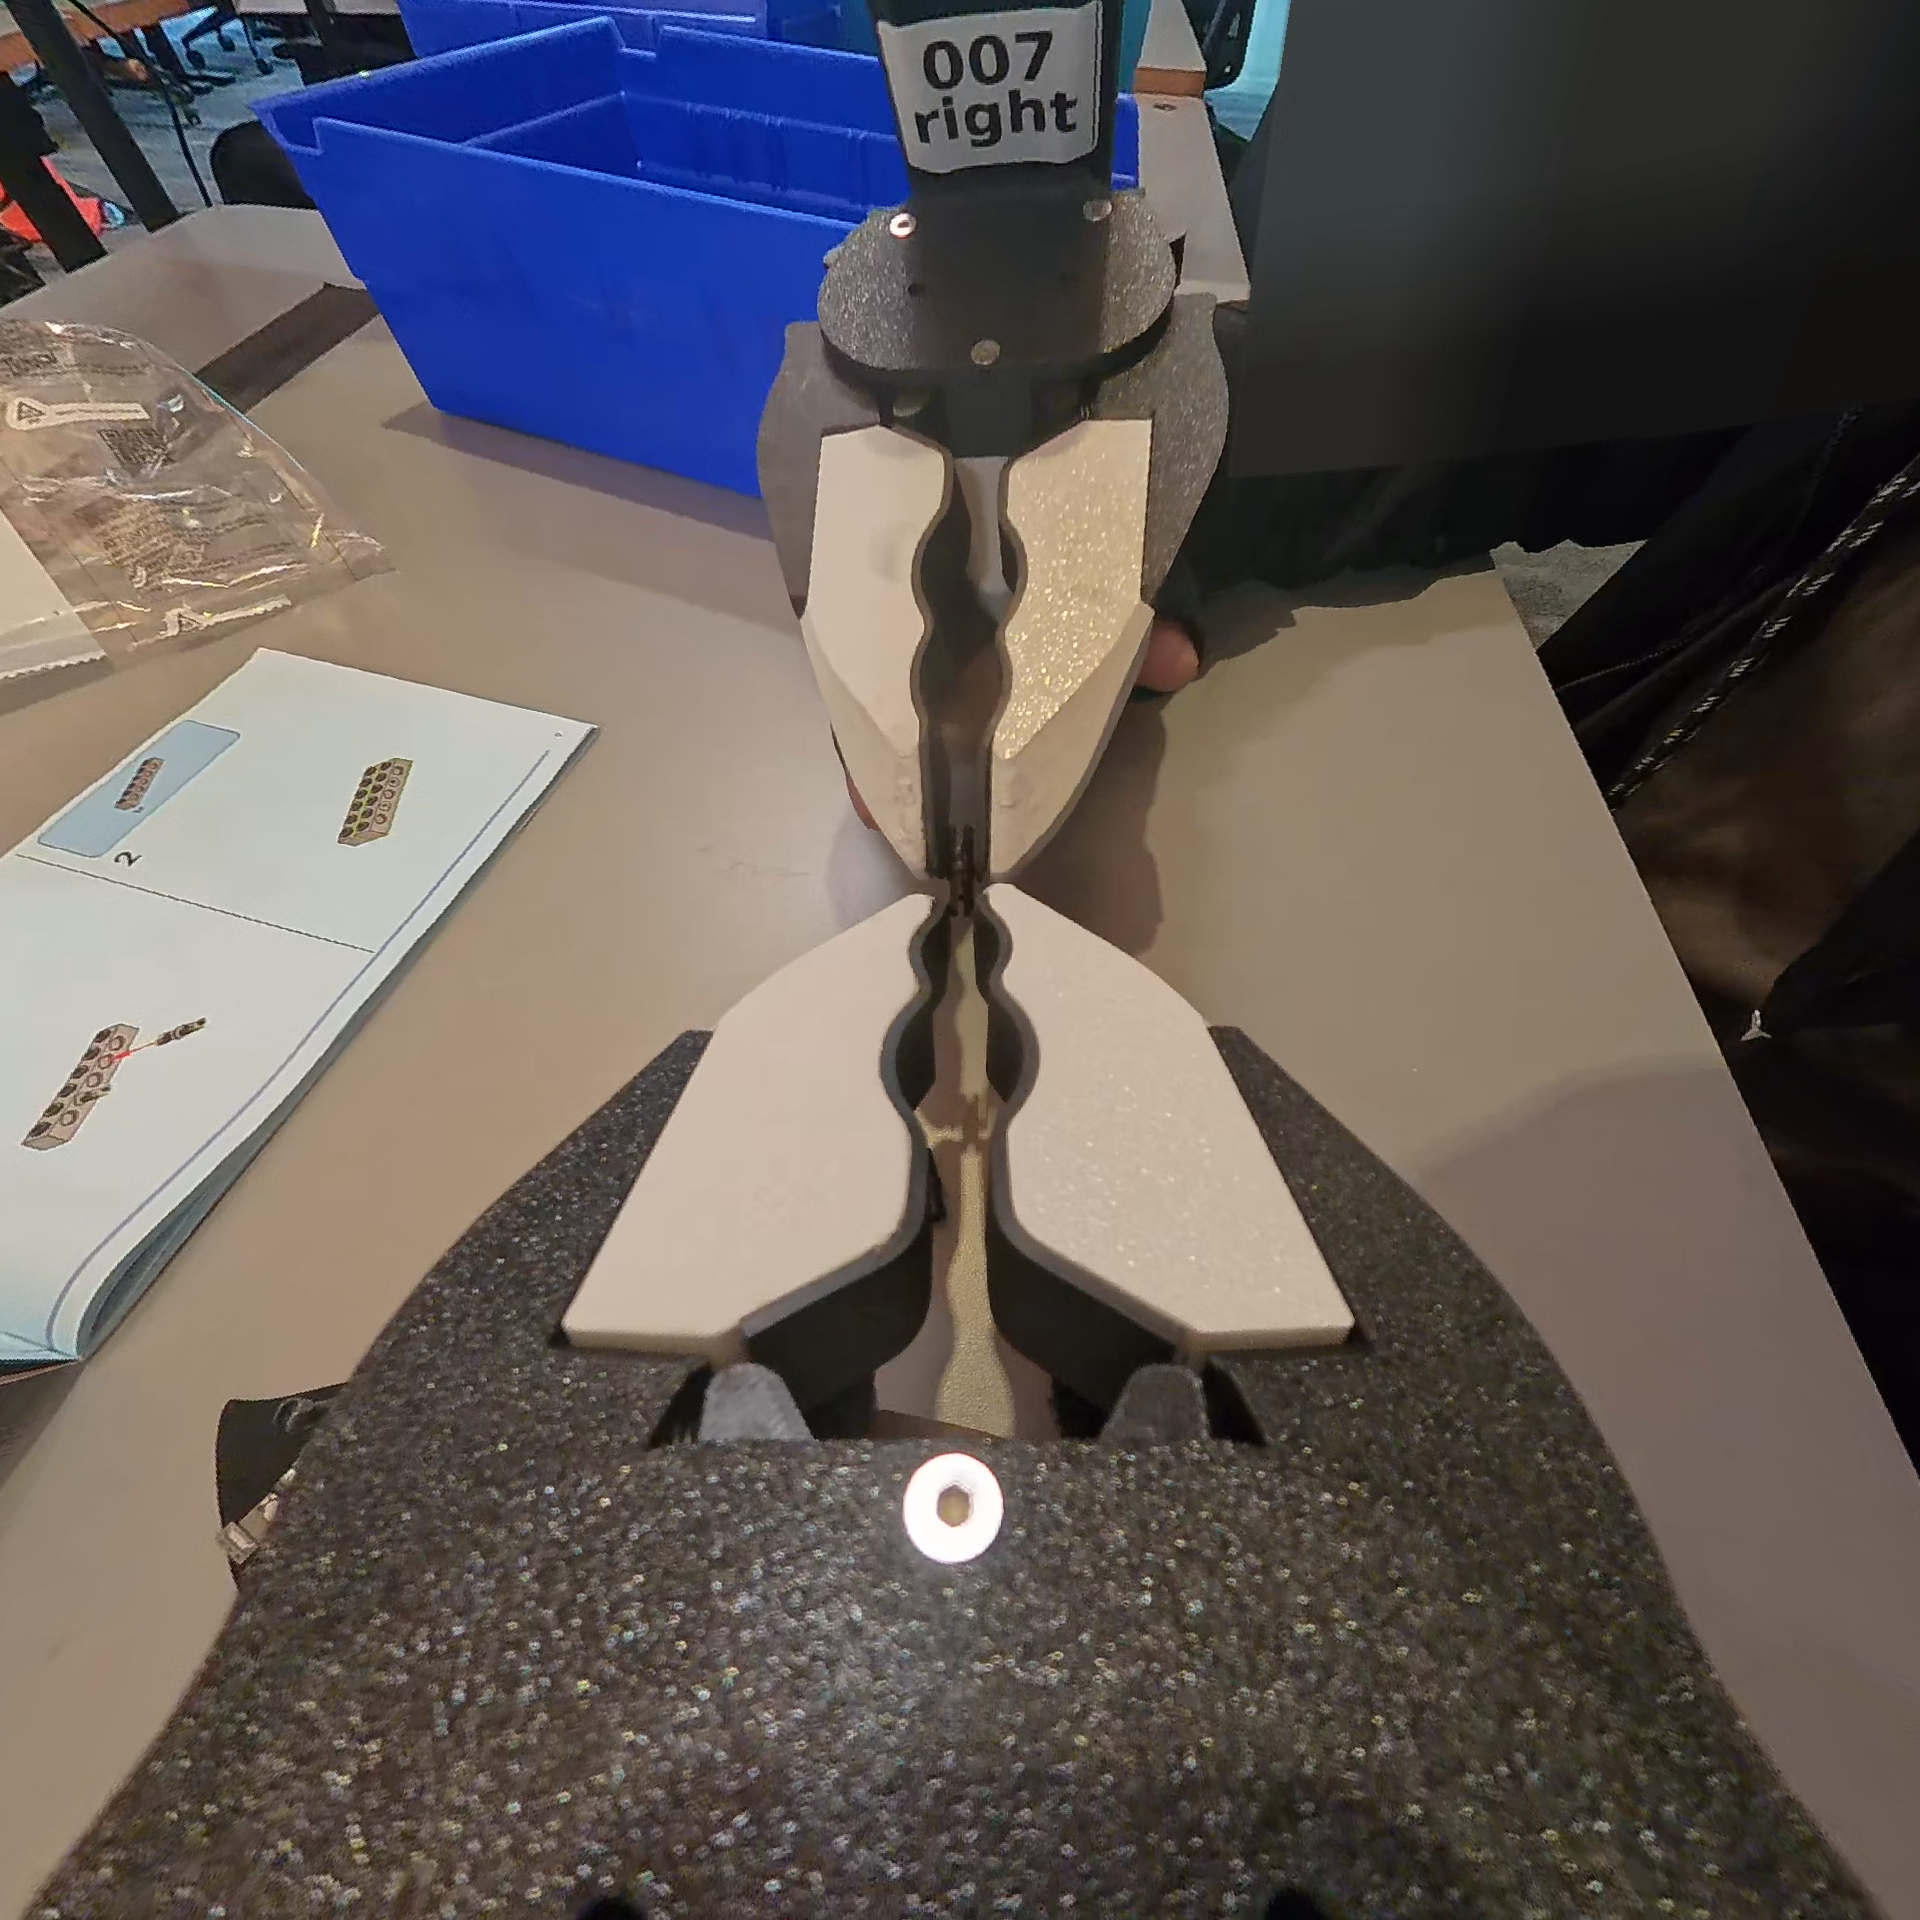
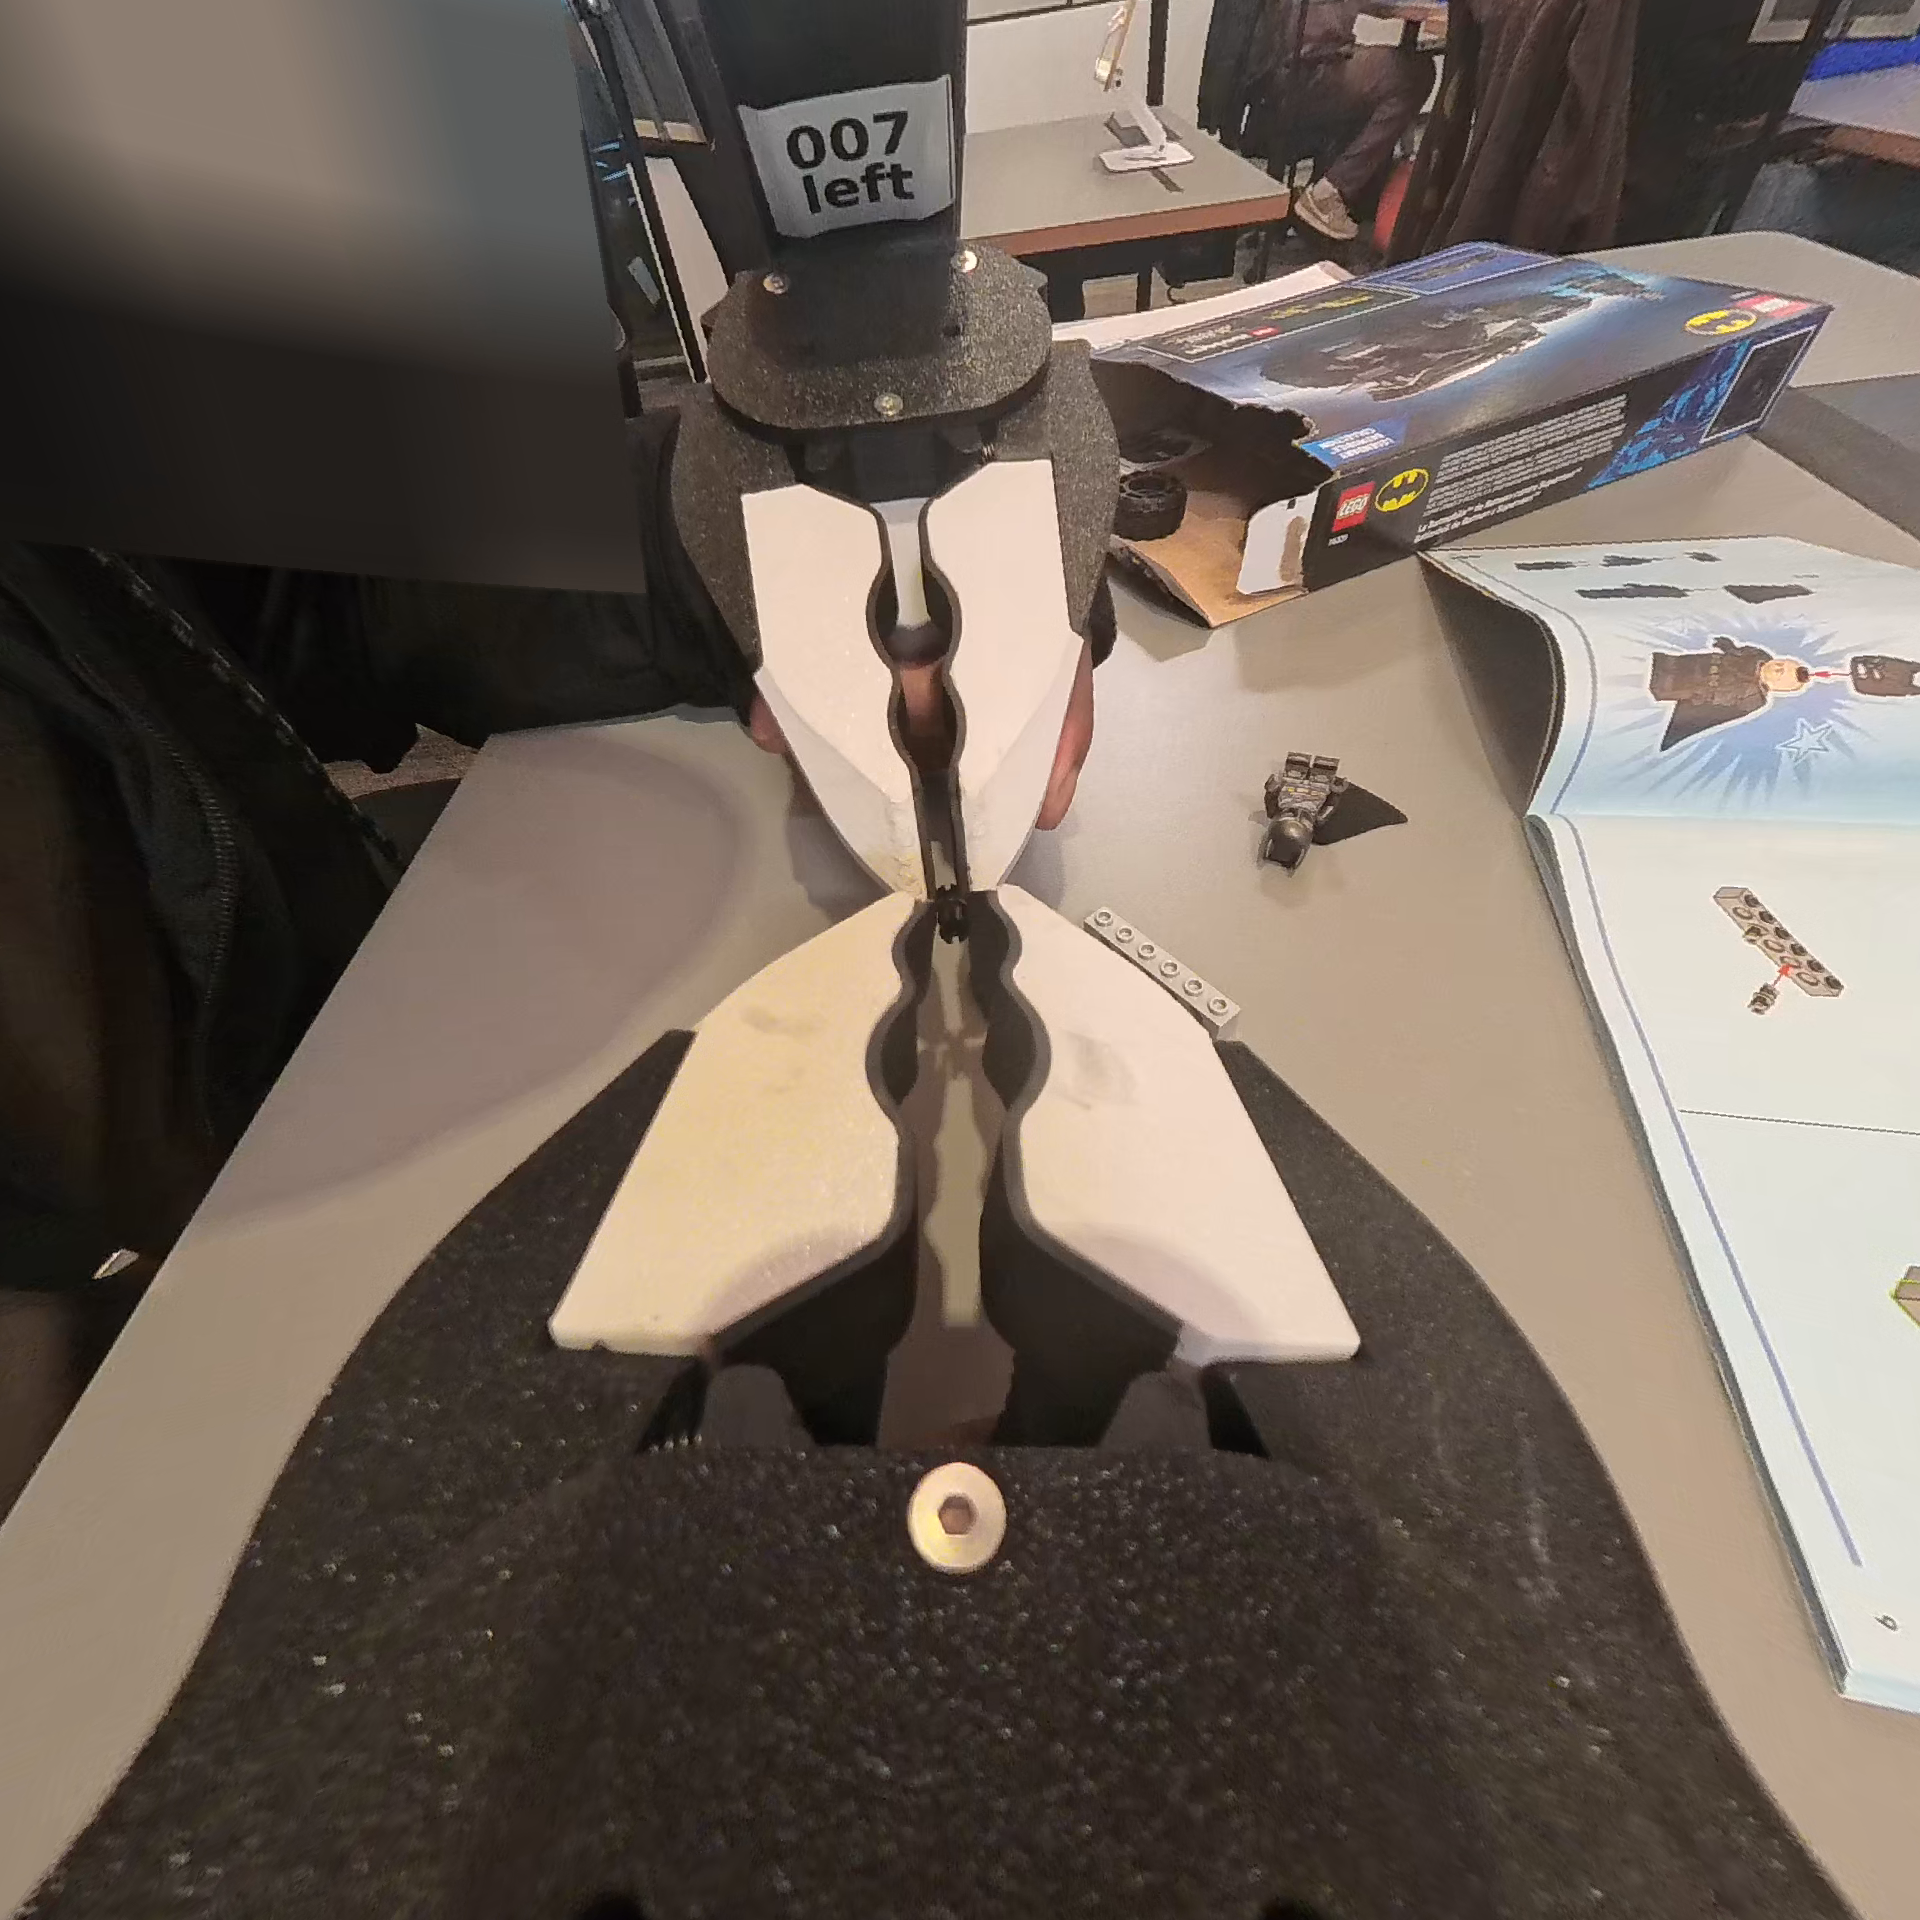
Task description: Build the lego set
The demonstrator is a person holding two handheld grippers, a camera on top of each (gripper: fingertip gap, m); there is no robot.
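My two grippers meet tip to tip above the grey table (image 1: 1351,831). A small black pin (image 1: 961,873) bridges both pairs of fingertips. My left gripper (image 1: 961,906) is shut on the near end of the pin. My right gripper (image 1: 961,854) comes from the far side and is shut on the other end. In the right wrist view the pin (image 2: 949,923) sits between my right gripper's tips (image 2: 951,912), with its ridged collar just inside them. The left gripper (image 2: 943,878) pinches it from above. Gloved hands hold both grippers.
A blue bin (image 1: 582,260), a crumpled clear bag (image 1: 135,468) and an open instruction booklet (image 1: 208,935) lie left. A torn toy box (image 2: 1507,405), a dark minifigure (image 2: 1309,810) and a grey studded beam (image 2: 1164,971) lie right. The table edge (image 2: 312,987) runs close by a dark jacket. My left and right fingertips are right by each other. The dark minifigure (image 2: 1309,810) is about 15 cm from both grippers' fingertips.
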